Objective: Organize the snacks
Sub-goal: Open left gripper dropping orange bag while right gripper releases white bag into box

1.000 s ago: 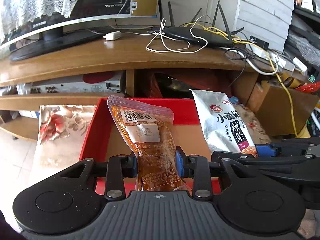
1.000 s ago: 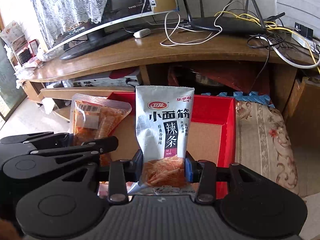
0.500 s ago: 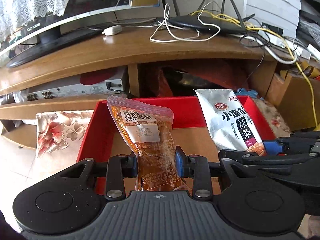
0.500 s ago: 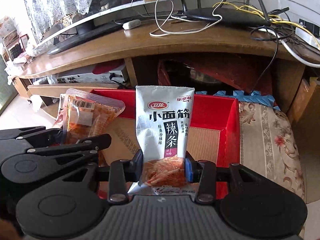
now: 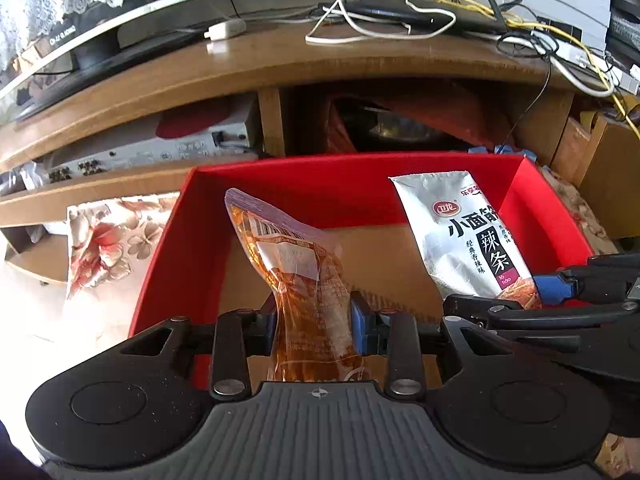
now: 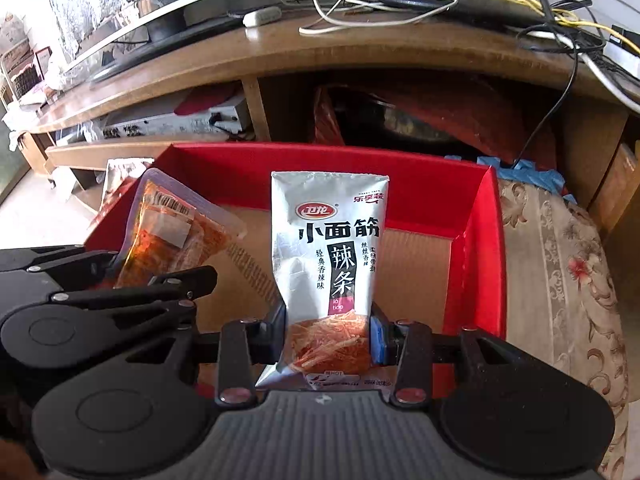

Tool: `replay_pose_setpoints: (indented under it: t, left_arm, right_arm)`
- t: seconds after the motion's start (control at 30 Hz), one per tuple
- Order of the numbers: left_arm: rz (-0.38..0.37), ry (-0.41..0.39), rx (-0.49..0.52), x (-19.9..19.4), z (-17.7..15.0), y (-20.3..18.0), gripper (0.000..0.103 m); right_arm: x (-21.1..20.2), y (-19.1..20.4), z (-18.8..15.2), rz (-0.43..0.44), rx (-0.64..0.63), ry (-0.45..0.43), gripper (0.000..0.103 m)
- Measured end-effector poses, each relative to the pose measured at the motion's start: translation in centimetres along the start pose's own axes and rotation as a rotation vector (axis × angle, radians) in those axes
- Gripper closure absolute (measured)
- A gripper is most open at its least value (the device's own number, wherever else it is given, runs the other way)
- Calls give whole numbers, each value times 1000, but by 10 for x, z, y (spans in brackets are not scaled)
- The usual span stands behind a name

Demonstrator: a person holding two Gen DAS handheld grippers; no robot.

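Both pairs of jaws are pressed onto snack packets, held side by side above a red box (image 5: 548, 208) with a cardboard floor, which is set below a wooden TV stand (image 5: 280, 68). By the right gripper (image 6: 329, 334) a silver spicy-strip packet (image 6: 326, 240) is pinched upright at its lower end. By the left gripper (image 5: 314, 318) a clear orange pouch (image 5: 304, 276), leaning left, is pinched.

Both grippers tilt steeply downward, side by side and close together. The left gripper (image 5: 314, 326) has its jaws clamped on an orange packet (image 5: 304, 280). The right gripper (image 6: 330, 334) has its jaws pinched on a silver packet (image 6: 328, 248).
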State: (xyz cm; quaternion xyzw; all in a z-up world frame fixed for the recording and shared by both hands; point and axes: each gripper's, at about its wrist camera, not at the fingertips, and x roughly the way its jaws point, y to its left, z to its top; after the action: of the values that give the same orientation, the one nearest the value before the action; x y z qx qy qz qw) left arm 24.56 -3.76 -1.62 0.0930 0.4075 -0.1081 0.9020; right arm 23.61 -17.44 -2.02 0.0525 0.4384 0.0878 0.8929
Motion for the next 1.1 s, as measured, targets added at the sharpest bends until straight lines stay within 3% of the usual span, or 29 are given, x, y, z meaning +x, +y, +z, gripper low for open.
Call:
replay_pose_setpoints:
  t: [0.33,0.5,0.8,1.1]
  left_arm:
    - [-2,36,-20,7,-6,4,59]
    - [5,49,-44,8,-5,9,44]
    - [-2,17,-91,-5,3,21,31]
    - [-18,-8,-123,-27,4,27,30]
  right_arm:
    - [11,1,-3,-11,-12,30,59]
    - [11,-1,-2,-15,-5,27,56]
    - [-9,-1,5,-8,8,-29,48]
    - [-33,9,5,2,4,-56,47]
